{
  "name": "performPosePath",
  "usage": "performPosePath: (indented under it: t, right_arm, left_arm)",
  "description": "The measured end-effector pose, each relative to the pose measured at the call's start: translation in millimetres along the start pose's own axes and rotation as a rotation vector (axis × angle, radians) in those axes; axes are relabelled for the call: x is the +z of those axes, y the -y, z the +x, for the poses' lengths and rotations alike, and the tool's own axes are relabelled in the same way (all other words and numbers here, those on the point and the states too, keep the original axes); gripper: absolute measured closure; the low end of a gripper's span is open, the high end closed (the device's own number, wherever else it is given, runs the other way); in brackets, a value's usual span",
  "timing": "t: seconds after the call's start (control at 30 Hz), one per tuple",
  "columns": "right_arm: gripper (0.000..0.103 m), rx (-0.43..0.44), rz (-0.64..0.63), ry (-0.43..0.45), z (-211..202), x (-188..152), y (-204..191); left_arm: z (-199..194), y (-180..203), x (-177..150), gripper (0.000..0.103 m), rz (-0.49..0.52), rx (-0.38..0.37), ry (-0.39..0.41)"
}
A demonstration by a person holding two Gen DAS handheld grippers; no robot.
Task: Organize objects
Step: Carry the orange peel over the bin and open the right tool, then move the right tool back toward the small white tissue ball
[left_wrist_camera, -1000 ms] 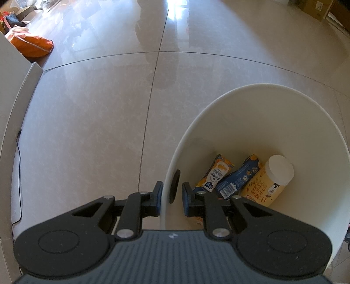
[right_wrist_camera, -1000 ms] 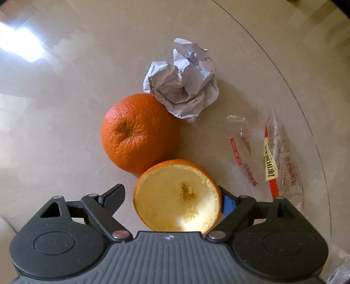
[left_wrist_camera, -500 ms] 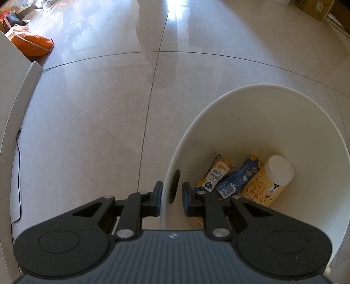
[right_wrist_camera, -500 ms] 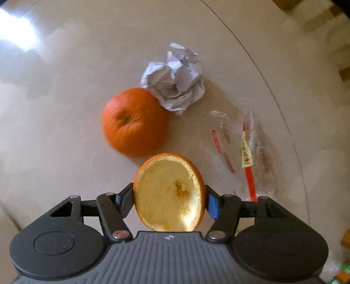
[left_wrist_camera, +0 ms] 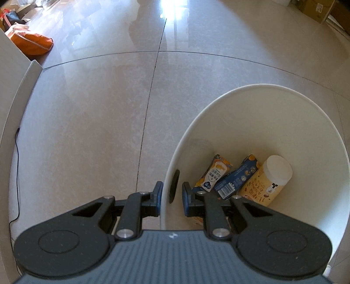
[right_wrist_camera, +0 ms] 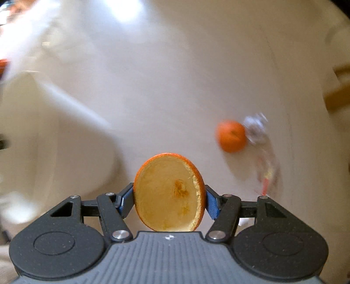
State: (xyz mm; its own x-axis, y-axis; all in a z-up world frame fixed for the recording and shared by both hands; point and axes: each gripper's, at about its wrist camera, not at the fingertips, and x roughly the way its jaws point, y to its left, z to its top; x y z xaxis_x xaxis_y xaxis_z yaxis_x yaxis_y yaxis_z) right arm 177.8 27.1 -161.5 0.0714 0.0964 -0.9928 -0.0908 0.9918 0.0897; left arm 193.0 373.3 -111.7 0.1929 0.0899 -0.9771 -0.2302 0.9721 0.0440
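Lifted clear of the table (right_wrist_camera: pixel 196 87), my right hand-held gripper (right_wrist_camera: pixel 169 200) pinches the orange peel (right_wrist_camera: pixel 169 194) by its rim (light, soft, easily crushed), while my left hand-held gripper (left_wrist_camera: pixel 171 195) clamps the bin (left_wrist_camera: pixel 284 122) wall.

Floor surroundings

An orange bag (left_wrist_camera: pixel 32 42) is seen far left on the glossy tiled floor (left_wrist_camera: pixel 98 109); a cardboard box (left_wrist_camera: pixel 315 8) and a thin black cable (left_wrist_camera: pixel 16 174) are visible at the edges.
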Motion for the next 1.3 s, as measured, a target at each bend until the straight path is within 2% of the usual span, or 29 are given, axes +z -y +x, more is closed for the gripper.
performPosePath:
  t: [0.17,0.37,0.5,0.53,0.67,0.9,1.17,1.3]
  right_arm:
    - [0.034,0.098,-0.148,0.091,-62.0,9.7,-68.9]
    - [0.031,0.163,-0.300,0.139,-87.9,14.8,-143.0]
    - [0.012,0.179,-0.388,0.179,-87.5,10.1,-172.2]
    - [0.010,0.184,-0.398,0.189,-87.2,8.9,-174.3]
    - [0.010,0.189,-0.394,0.199,-88.3,8.1,-167.3]
    - [0.005,0.137,-0.323,0.261,-83.9,4.1,-120.0]
    - [0.001,0.023,-0.216,0.290,-57.2,-9.2,-37.5]
    - [0.000,-0.042,-0.095,0.252,-22.8,-17.8,20.1]
  left_arm:
    - [-0.3,-3.4,0.1,0.087,-0.015,-0.013,-0.003]
    - [-0.7,-2.1,0.0,0.087,-0.007,-0.008,-0.002]
    - [-1.4,-4.4,0.3,0.087,-0.012,-0.020,-0.002]
    - [-1.4,-4.9,0.4,0.087,-0.013,-0.024,-0.004]
    - [-1.8,-6.6,0.8,0.087,-0.016,-0.028,-0.004]
    - [-1.8,-6.6,1.3,0.087,-0.020,-0.026,-0.005]
    - [-2.8,-6.4,1.7,0.087,-0.016,-0.024,-0.006]
    - [-2.4,-5.8,2.3,0.087,-0.017,-0.021,-0.008]
